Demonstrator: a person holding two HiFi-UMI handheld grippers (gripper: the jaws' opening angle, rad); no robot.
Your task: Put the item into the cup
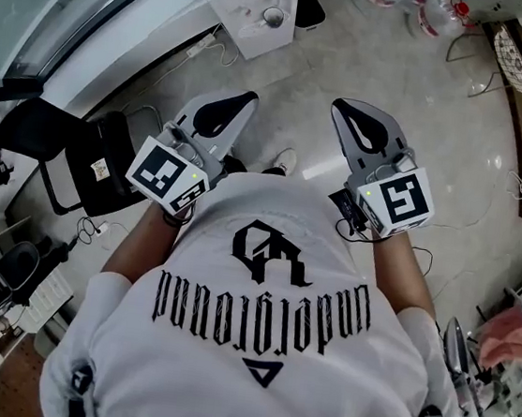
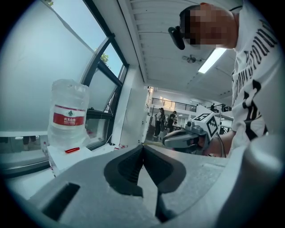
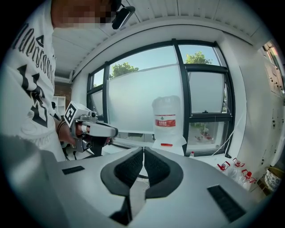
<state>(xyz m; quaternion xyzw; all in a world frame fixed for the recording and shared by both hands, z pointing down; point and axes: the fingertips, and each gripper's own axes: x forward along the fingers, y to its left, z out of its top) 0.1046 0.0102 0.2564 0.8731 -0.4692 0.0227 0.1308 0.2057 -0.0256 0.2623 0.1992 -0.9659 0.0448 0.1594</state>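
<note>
Left gripper [image 1: 244, 103] and right gripper [image 1: 345, 109], both closed and empty, hover above pale floor [image 1: 438, 149].

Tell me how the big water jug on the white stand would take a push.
The water jug stands tall on a white stand, so it would probably tip rather than slide. Its smooth, rounded plastic likely slips when gripped. Its fill is unclear, so weight is uncertain.
</note>
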